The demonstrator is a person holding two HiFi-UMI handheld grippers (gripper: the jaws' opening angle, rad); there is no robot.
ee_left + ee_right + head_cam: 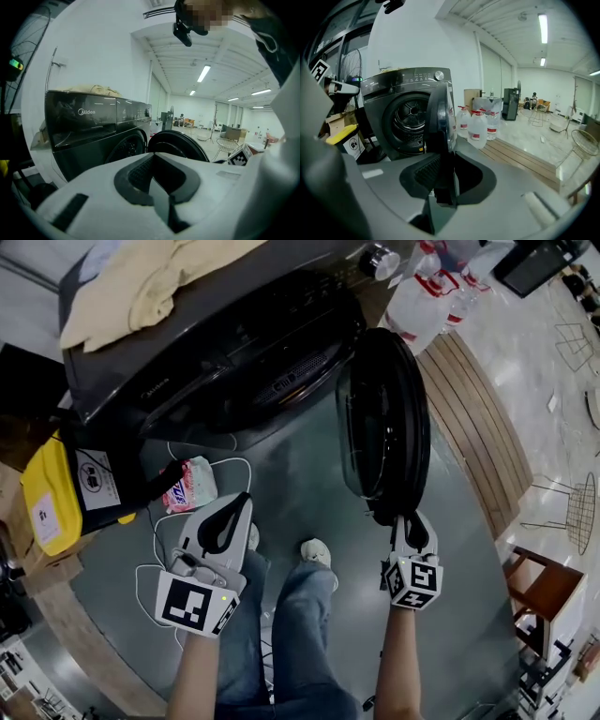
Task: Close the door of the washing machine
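The washer [187, 352] filled the top of my head view, dark grey, its drum mouth [281, 362] facing the grey floor [309, 484]. A beige cloth [141, 282] lay heaped on its lid. The door [384, 418] stood wide, swung out to the right of the drum mouth on the hinge side, so I saw it nearly edge-on, glass bulge turned towards the drum. Beyond it on the right ran slatted wooden decking [478, 437], close beside the door's outer face. Left of the washer sat a yellow box [47, 493], touching a dark bag at the machine's foot. Clear water bottles [422, 296] with red labels clustered at the washer's right corner, behind the hinge. A wooden stool [544, 592] stood far right, well apart from everything.

My own legs [300, 615] in jeans were planted between the two tools, back from the door's sweep. My right gripper [401, 519] was clamped on the door's lower free rim, the rim running up between its pads in the right gripper view. My left gripper [244, 498] hung over the floor well left of the door, jaws pressed together on nothing, pointing at the washer's front. A pink-and-white packet [190, 486] lay near the washer's base, and a white cable [155, 549] looped from it towards my left side, both left of the door
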